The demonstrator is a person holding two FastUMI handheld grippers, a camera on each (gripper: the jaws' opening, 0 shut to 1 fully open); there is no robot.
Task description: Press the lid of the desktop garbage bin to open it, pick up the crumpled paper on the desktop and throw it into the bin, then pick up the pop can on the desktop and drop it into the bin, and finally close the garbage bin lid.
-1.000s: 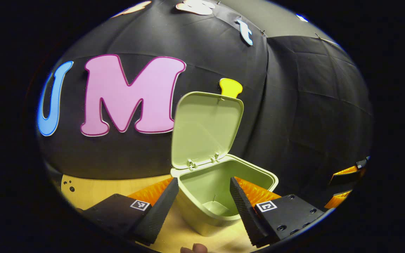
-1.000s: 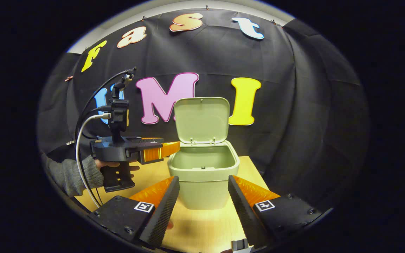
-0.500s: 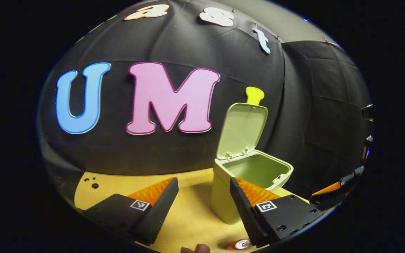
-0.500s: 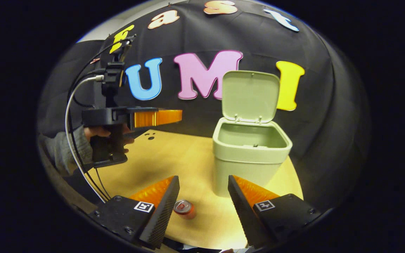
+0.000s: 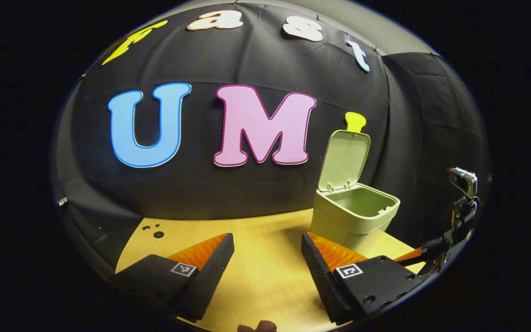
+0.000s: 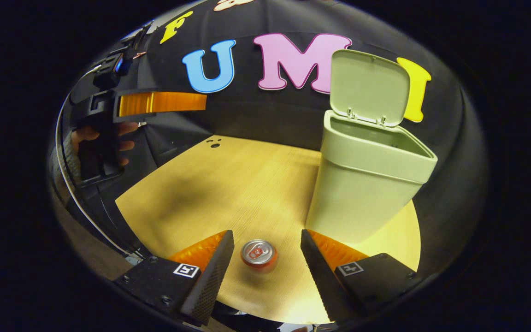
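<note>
- The garbage bin (image 6: 367, 184), pale green, stands upright on the wooden desktop (image 6: 228, 184); its lid (image 6: 368, 87) is swung up behind the opening, against the black cloth wall (image 6: 256, 110).
- In the right gripper view, the pop can (image 6: 259, 254) stands upright on the desktop in front of the bin and a little to its left, top end toward the camera, apart from the bin's wall.
- The right gripper (image 6: 265, 263) is spread wide, its two fingers flanking the can without touching it; the can sits in the gap between them, nothing gripped.
- One finger (image 6: 323, 263) of that gripper overlaps the bin's lower front corner in this view; whether it touches the bin I cannot tell.
- The left gripper (image 5: 268, 263) is also spread open and holds nothing; between its fingers lies bare desktop, with the bin (image 5: 353, 216) farther off, beyond its right-hand finger.
- In the right gripper view the left gripper (image 6: 162, 102) hangs well to the left of the bin, above the desktop's edge, held by a hand (image 6: 102, 138) with a cable (image 6: 69, 184) trailing down.
- The other gripper (image 5: 450, 235) shows just past the bin at the margin of the left gripper view, partly cut off.
- The bin's inside is mostly hidden by its rim, so its contents cannot be made out.
- A few small dark holes (image 6: 214, 143) mark the desktop's far corner, left of the bin.
</note>
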